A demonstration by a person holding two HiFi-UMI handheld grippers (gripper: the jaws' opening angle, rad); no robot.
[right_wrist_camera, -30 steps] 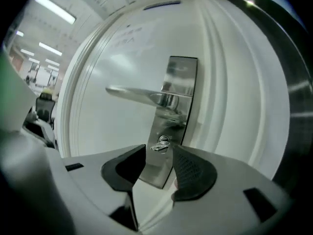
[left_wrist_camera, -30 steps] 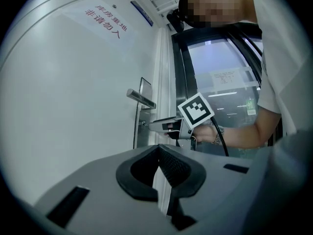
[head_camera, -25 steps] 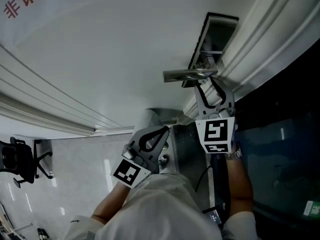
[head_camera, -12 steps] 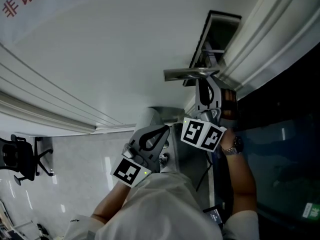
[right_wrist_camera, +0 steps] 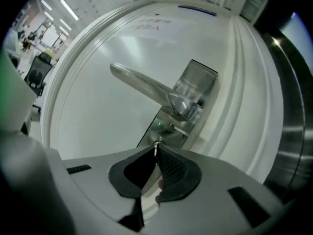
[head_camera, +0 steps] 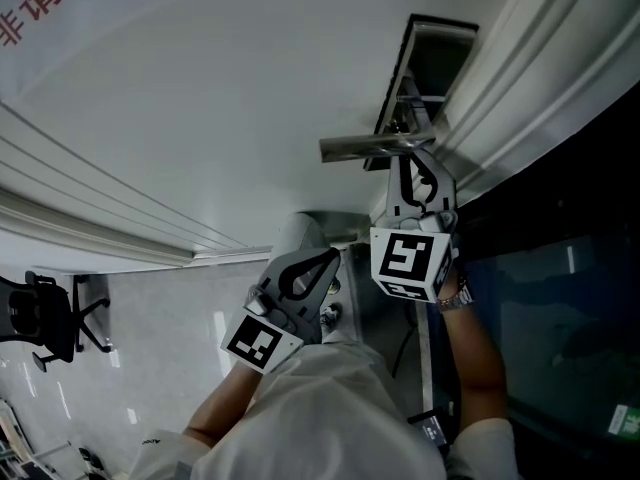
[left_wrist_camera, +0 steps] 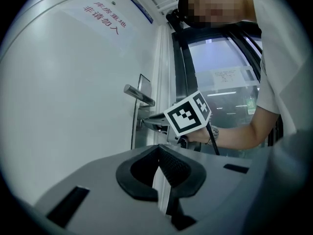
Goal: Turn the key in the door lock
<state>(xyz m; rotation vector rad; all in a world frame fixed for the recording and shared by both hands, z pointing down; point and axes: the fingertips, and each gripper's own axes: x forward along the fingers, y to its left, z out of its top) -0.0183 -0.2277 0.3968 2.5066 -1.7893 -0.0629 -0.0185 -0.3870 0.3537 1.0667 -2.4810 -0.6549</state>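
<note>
Right tongs (right_wrist_camera: 156, 154) closed up: the jaws went from wide apart below the door handle (right_wrist_camera: 146, 89) to pinched on the key (right_wrist_camera: 156, 146) in the lock. The wrist swung on the way in, so the marker cube (head_camera: 408, 260) tipped sideways midway, then squared up again, slightly lower and left of its starting spot.

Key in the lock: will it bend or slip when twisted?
Probably stiff: the key looks like thin metal. It may slip: the right gripper's fingers have just been closing on it and pinch only its end at their tips.
</note>
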